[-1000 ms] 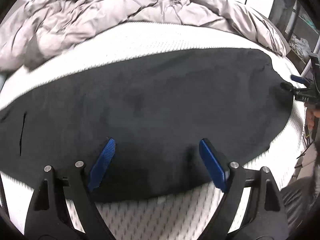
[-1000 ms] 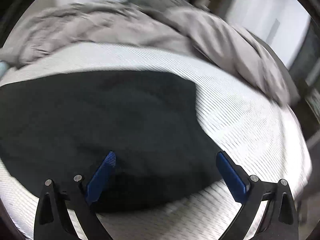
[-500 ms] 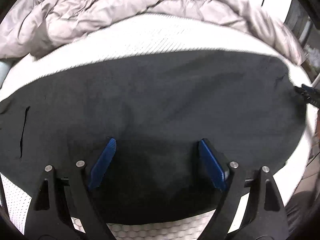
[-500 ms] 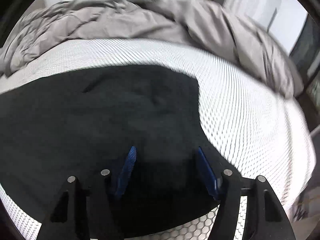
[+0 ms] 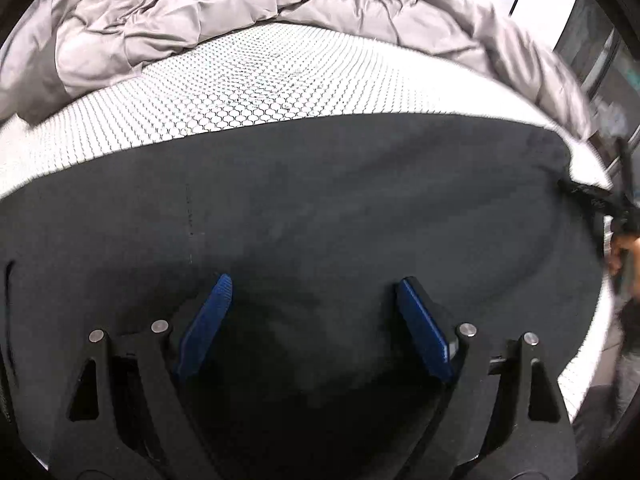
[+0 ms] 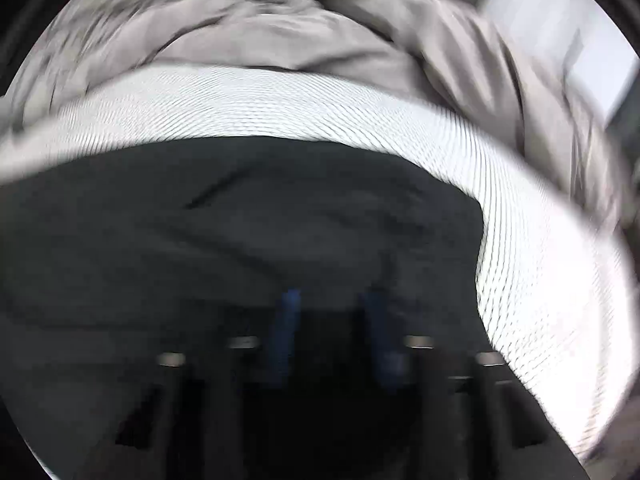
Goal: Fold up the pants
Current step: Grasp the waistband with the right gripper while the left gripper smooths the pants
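Observation:
Black pants lie spread flat across a white patterned mattress. My left gripper is open, its blue pads wide apart low over the near edge of the fabric. In the right wrist view the pants fill the lower half, and my right gripper sits over their right end near the cloth edge. Its blue pads are close together with dark cloth between them. That view is blurred by motion. The other gripper shows at the right edge of the left wrist view, at the pants' far corner.
A rumpled grey duvet is piled along the back of the mattress and shows in the right wrist view. The mattress edge drops off at the right. Bare mattress lies right of the pants.
Both grippers have moved forward and down onto the pants. The right gripper's pads have narrowed from wide open to close together. The left gripper has stayed open.

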